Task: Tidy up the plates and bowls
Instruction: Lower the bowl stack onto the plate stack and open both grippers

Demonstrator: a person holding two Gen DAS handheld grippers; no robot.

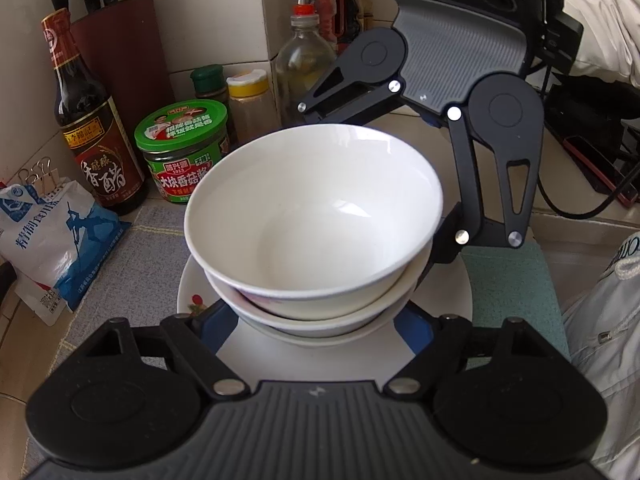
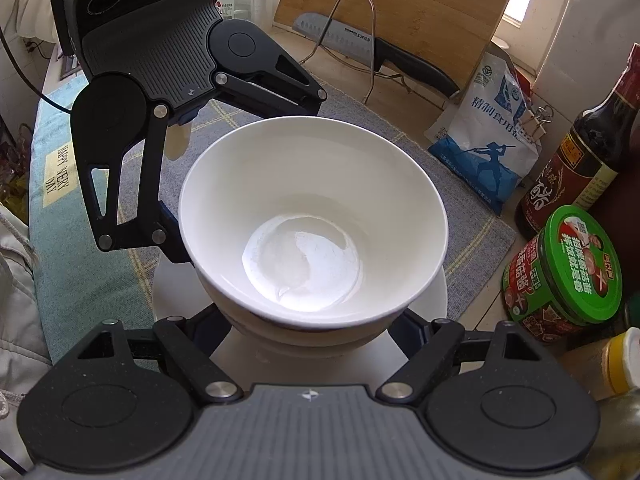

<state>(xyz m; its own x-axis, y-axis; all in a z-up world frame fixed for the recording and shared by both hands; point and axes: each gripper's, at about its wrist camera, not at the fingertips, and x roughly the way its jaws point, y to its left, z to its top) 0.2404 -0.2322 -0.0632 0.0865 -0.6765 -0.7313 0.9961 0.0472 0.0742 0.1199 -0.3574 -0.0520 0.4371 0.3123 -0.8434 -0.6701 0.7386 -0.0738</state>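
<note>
A white bowl [image 1: 320, 208] sits tilted inside a second white bowl [image 1: 320, 320], on a flower-patterned plate [image 1: 188, 296] over a grey checked mat [image 1: 140, 260]. My left gripper [image 1: 316, 322] reaches in from the near side, and its blue pads [image 1: 216, 324] lie against the lower bowl's walls. My right gripper [image 2: 310, 320] grips the same stack [image 2: 312, 208] from the opposite side, pads [image 2: 404, 320] on the bowl walls above the plate [image 2: 436, 300]. Each gripper's fingertips are hidden under the bowls. Each view shows the other gripper's finger [image 1: 444, 240] [image 2: 172, 240] touching the stack.
A vinegar bottle [image 1: 96, 148], a green-lidded jar [image 1: 184, 148], a salt bag [image 1: 52, 240], a knife block [image 1: 116, 48] and several bottles crowd the wall side. A cutting board [image 2: 400, 12] and cleaver [image 2: 360, 44] lean behind. A person's pale sleeve [image 1: 600, 32] is close.
</note>
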